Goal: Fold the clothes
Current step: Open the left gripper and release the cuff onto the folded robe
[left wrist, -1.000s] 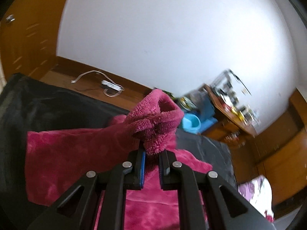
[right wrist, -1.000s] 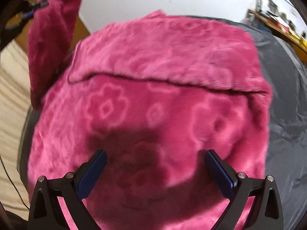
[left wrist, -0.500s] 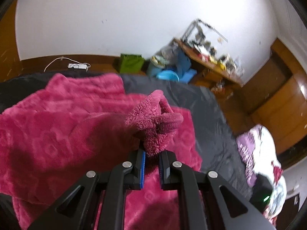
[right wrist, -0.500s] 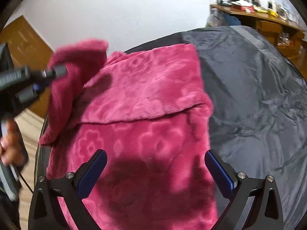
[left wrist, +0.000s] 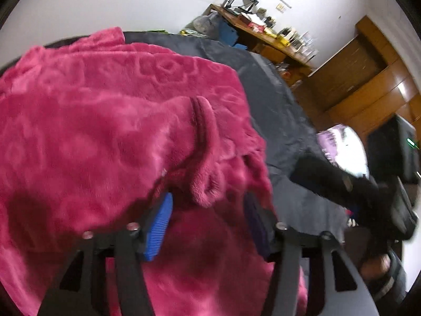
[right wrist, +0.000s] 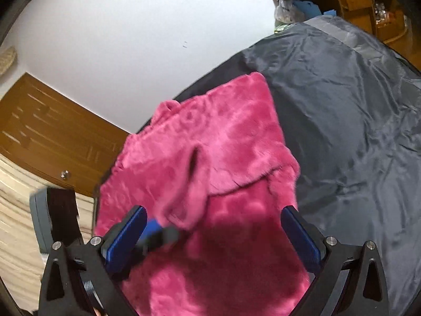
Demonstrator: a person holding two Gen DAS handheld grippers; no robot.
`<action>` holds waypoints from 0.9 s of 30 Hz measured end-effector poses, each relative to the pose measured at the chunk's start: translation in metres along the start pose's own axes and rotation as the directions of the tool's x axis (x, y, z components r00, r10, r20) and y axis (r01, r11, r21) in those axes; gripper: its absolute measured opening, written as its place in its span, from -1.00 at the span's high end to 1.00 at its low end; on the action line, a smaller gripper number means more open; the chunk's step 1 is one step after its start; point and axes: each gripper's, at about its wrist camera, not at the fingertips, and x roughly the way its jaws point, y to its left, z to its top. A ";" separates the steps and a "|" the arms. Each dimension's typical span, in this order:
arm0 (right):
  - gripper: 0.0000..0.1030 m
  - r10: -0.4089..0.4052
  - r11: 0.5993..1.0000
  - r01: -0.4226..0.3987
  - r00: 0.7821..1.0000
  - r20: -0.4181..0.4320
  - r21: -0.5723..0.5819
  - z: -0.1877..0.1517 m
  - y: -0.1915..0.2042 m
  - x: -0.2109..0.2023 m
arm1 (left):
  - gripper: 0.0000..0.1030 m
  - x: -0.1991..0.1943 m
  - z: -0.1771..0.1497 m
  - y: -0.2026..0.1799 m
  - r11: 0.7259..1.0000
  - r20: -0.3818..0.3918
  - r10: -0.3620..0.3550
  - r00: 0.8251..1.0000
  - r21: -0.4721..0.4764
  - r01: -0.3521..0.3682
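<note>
A magenta fleece garment (left wrist: 105, 137) with an embossed flower pattern lies on a dark grey bed cover (left wrist: 268, 97). My left gripper (left wrist: 208, 221) is open just over the garment; a folded sleeve end (left wrist: 205, 184) lies loose between its blue pads, not pinched. In the right wrist view the garment (right wrist: 223, 158) lies partly folded on the cover (right wrist: 342, 110). My right gripper (right wrist: 213, 237) is open and empty above the near part of the garment. The left gripper's tip (right wrist: 158, 234) shows by the sleeve end (right wrist: 189, 205).
A cluttered wooden desk (left wrist: 263, 34) stands by the white wall beyond the bed. Wooden cabinets (left wrist: 368, 87) are at the right. A wooden door (right wrist: 52, 137) is at the left in the right wrist view. The right gripper's black body (left wrist: 342, 181) shows at right.
My left gripper has come down over the garment, opened and let go of the sleeve end. The right gripper has stayed open and pulled back.
</note>
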 end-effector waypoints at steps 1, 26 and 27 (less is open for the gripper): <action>-1.00 0.007 1.000 -0.007 1.000 0.001 -0.009 0.003 0.003 0.001 | -0.29 -0.007 -0.005 0.004 1.000 0.002 -0.006 1.000 -0.007 0.006; -0.98 -0.121 0.946 0.059 0.976 -0.179 -0.319 0.026 0.066 0.126 | -0.35 -0.108 -0.059 0.212 0.854 0.072 0.398 0.915 -0.394 -0.340; -0.94 -0.154 0.933 0.083 0.971 -0.182 -0.350 0.020 0.066 0.129 | -0.35 -0.107 -0.059 0.212 0.855 0.069 0.400 0.914 -0.386 -0.345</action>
